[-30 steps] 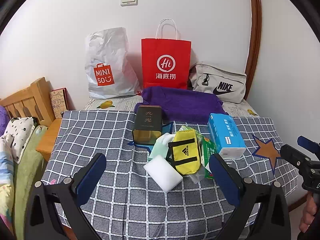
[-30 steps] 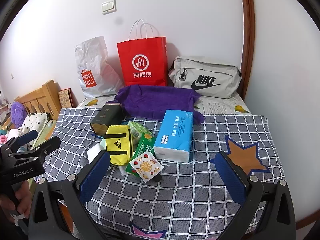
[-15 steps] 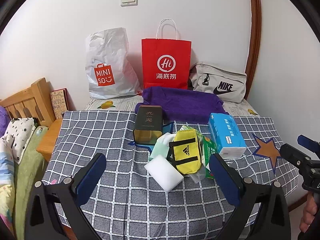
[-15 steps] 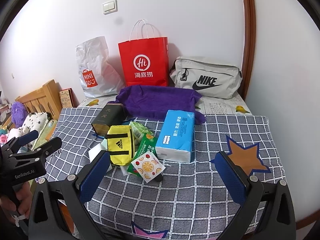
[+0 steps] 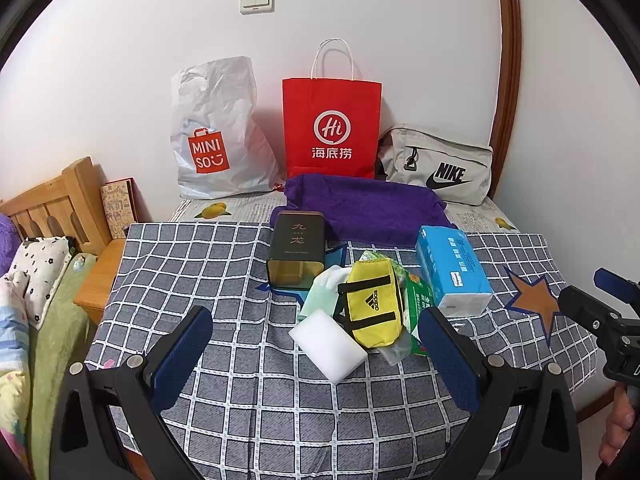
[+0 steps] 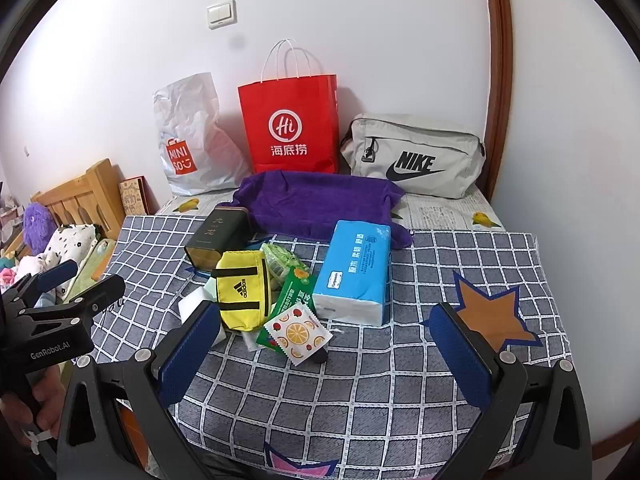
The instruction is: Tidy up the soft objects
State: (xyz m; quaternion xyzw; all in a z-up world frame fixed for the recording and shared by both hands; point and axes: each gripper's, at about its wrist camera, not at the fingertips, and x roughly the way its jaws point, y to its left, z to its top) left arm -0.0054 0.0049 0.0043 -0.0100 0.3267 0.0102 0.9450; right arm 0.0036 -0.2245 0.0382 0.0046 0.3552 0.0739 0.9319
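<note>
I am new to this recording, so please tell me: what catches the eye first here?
The red paper bag standing against the wall, between a white Miniso bag and a grey Nike bag. Nearer, on the checked cloth, a yellow pouch lies among the clutter beside a blue tissue pack.

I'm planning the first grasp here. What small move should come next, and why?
Probably ease the left tool forward and down over the white sponge. Both tools are open and hold nothing, and the sponge lies nearest, at the pile's front edge beside the yellow pouch.
</note>
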